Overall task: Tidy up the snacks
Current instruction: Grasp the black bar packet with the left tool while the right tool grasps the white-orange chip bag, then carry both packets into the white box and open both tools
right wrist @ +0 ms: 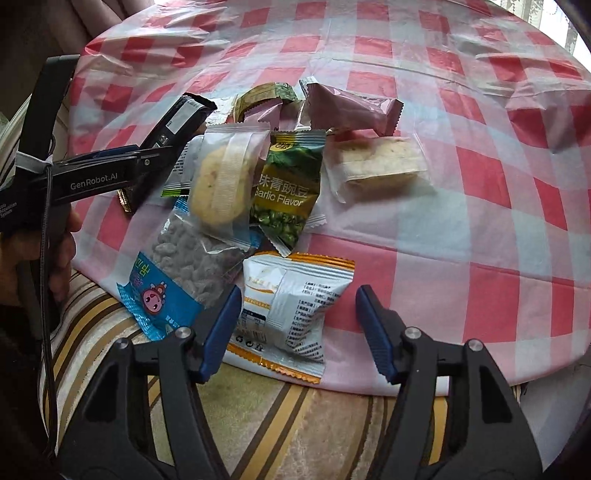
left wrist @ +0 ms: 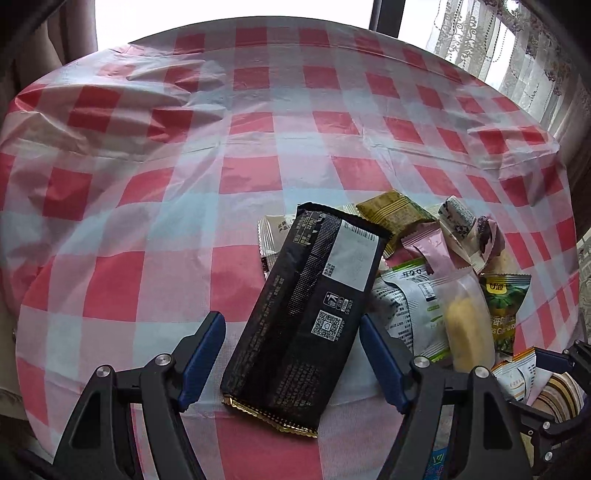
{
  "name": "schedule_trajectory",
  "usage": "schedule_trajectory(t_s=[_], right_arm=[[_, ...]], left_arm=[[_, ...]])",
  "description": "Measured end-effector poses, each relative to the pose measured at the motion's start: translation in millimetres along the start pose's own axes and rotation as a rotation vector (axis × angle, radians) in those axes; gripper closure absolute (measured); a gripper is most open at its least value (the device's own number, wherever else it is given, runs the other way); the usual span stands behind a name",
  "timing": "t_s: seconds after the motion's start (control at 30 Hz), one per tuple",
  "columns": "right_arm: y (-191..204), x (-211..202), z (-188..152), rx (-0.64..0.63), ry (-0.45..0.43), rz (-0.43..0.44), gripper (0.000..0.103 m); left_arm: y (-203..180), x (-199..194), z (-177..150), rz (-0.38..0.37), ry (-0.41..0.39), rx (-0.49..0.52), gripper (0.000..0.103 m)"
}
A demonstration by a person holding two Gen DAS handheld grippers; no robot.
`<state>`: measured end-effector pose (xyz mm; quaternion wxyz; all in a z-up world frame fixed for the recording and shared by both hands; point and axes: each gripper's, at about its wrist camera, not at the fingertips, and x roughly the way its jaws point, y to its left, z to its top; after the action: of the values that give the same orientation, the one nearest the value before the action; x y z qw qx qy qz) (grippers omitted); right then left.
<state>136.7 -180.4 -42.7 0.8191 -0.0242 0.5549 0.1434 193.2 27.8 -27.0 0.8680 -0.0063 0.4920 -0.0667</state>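
Foil-film packs, light, crinkly, slippery. Black pack (left wrist: 306,317) lay near, between left gripper (left wrist: 291,354) pads, untouched, jaws apart. Orange pack (right wrist: 291,314) near edge; right gripper (right wrist: 295,332) agape astride. Best pinched across width.

Checked tablecloth (left wrist: 258,177) on the table — bright window (left wrist: 229,14), lace curtain (left wrist: 480,40) behind.

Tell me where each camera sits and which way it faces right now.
Left wrist: on the left gripper, looking steeply down at the black wrapper between its open fingers; no body shows.
Right wrist: on the right gripper, looking down at the orange-edged packet; a hand holding the left gripper shows at left.
Shared: the checked tablecloth, black wrapper, green pea packet.
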Motion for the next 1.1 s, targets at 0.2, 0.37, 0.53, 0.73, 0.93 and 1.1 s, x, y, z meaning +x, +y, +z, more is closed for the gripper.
schedule_trajectory(t_s=[0.2,0.37,0.53,0.73,0.93,1.1], right_arm=[[-0.8,1.4,-1.5,0.000,-0.008,-0.022,0.054],[-3.5,-2.9,-5.3,0.004,-0.030,-0.030,0.056],[-6.1,-18.8,-9.4,0.022,-0.075,-0.037,0.056],[-13.3,-33.4,-13.9,0.049,-0.116,-0.029,0.056],[-25.4,-47.0,-20.2,0.086,-0.146,-0.023,0.056],[-36.2,-53.7,-25.1,0.114,-0.163,-0.022,0.056]], left_arm=[[-6.8,2.7,-4.2,-0.005,0.009,0.031,0.044],[-6.6,-3.0,-7.4,0.002,0.002,0.020,0.047],[-1.4,-16.4,-9.2,0.000,-0.028,-0.020,0.051],[-6.3,-29.4,-12.9,-0.002,-0.046,-0.021,0.052],[-13.7,-46.6,-17.3,-0.012,-0.069,-0.026,0.054],[-27.2,-53.6,-22.3,-0.026,-0.070,-0.004,0.055]])
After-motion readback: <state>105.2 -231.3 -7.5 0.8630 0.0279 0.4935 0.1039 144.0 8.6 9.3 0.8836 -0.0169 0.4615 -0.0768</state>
